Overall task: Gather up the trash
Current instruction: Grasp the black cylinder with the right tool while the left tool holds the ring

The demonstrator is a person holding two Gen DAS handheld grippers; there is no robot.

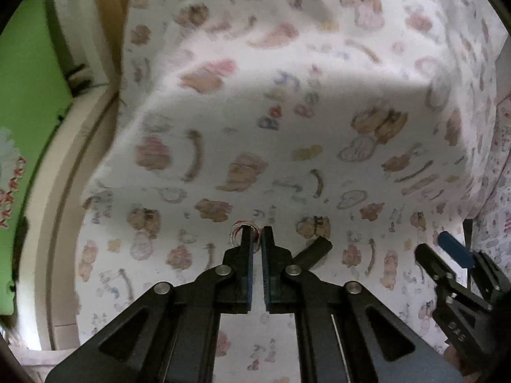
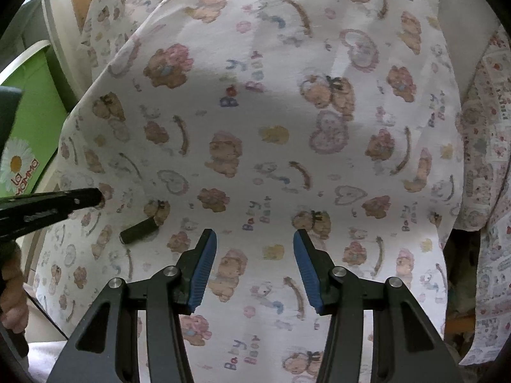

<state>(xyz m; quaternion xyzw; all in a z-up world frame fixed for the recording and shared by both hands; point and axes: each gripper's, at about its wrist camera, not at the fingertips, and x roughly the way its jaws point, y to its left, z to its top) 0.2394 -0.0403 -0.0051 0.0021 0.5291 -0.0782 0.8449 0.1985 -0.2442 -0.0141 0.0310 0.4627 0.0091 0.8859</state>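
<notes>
Left gripper (image 1: pixel 258 236) is pinched nearly together on a small red-and-white wrapper scrap (image 1: pixel 238 227) at its tips, low over the bed sheet (image 1: pixel 287 102) printed with teddy bears. A dark cylindrical piece of trash (image 1: pixel 314 249) lies on the sheet just right of those tips; from the right wrist view it (image 2: pixel 139 230) sits left of the right gripper (image 2: pixel 255 239), apart from it. Right gripper has its blue pads (image 2: pixel 204 268) spread wide, holding nothing, hovering over the sheet. Green box (image 2: pixel 28 134) with a daisy print sits at the bed's left edge.
</notes>
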